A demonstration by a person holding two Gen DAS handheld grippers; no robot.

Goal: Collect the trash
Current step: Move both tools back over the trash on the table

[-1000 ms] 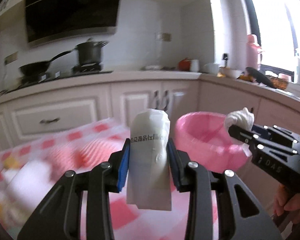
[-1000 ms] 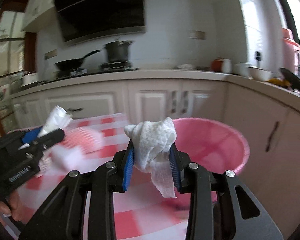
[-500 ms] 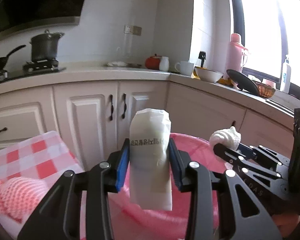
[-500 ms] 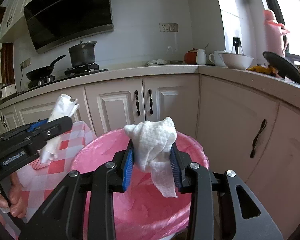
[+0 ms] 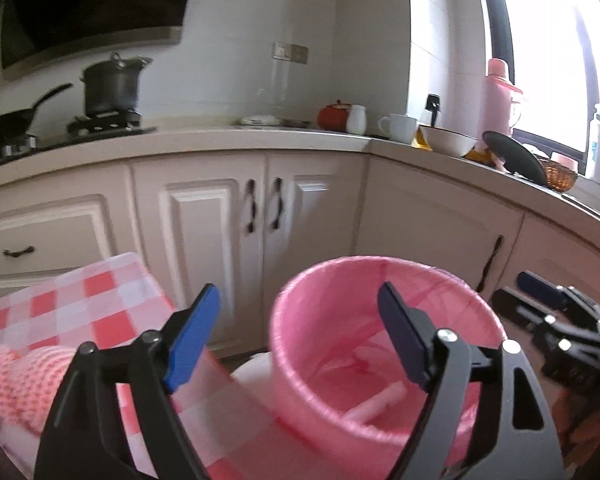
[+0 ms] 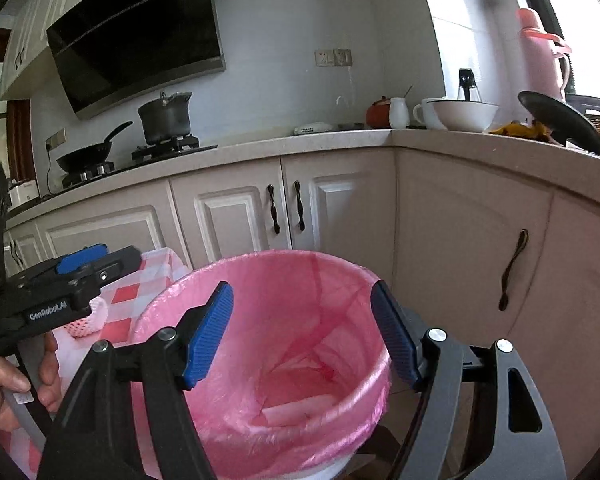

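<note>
**Now both tools are letting go over the bin**

Already lying flat at the bottom of the pink-lined round waste bin (image 6: 260, 344), the white paper roll (image 6: 300, 410) is pointing sideways. Both the left tool (image 5: 296, 344) and right tool (image 6: 302, 332) are opening with nothing between them. Swinging back carelessly risks snagging the thin liner or tipping the bin beside the red-checked worktop (image 5: 80, 312).

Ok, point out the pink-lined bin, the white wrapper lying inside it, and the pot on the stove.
pink-lined bin (image 6: 382, 364): right wrist view, on its right rim.
white wrapper (image 6: 298, 410): right wrist view, middle of the piece at the bin's bottom.
pot (image 6: 166, 118): right wrist view, on its side wall.
</note>
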